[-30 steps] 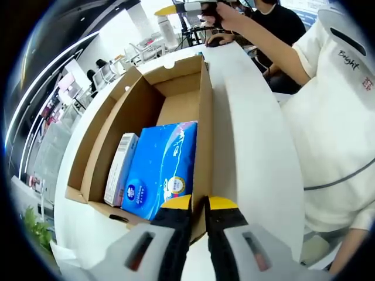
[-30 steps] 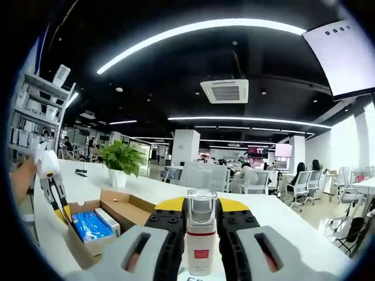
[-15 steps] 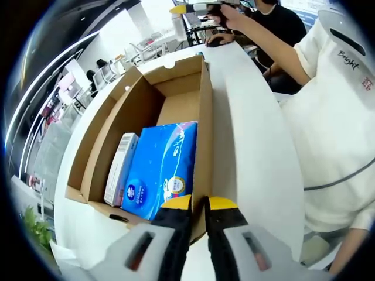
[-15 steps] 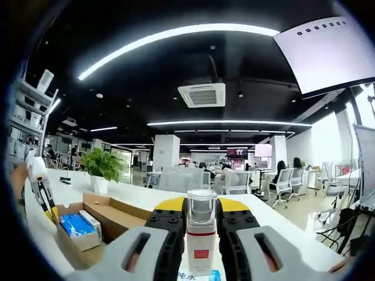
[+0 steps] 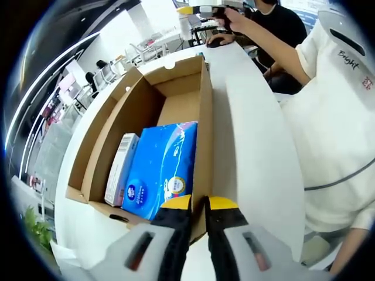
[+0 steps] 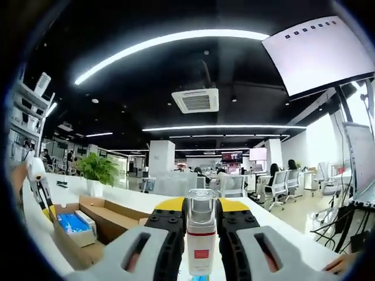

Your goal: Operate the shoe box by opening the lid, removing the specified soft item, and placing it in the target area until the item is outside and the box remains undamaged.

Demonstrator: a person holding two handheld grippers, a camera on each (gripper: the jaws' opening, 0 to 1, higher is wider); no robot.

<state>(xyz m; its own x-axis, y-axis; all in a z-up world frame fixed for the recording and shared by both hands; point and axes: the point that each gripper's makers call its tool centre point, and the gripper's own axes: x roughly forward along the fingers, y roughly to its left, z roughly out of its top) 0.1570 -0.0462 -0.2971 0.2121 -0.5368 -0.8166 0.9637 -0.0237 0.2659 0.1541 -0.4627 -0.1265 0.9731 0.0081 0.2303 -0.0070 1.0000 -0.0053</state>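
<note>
One bottle point(image 6: 200, 234) clamped in right gripper point(image 6: 199, 225), shoe box point(image 5: 146, 111) open

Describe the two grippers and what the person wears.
Both the left gripper and the right gripper have black fingers with yellow tips on light grey bodies with dark slots. The person wears a white top with dark lettering and a thin dark cord.

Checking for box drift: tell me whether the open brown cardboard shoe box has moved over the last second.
No. In the left gripper view the open brown cardboard shoe box keeps its place on the white table, and the left gripper stays clamped on its wall.
</note>
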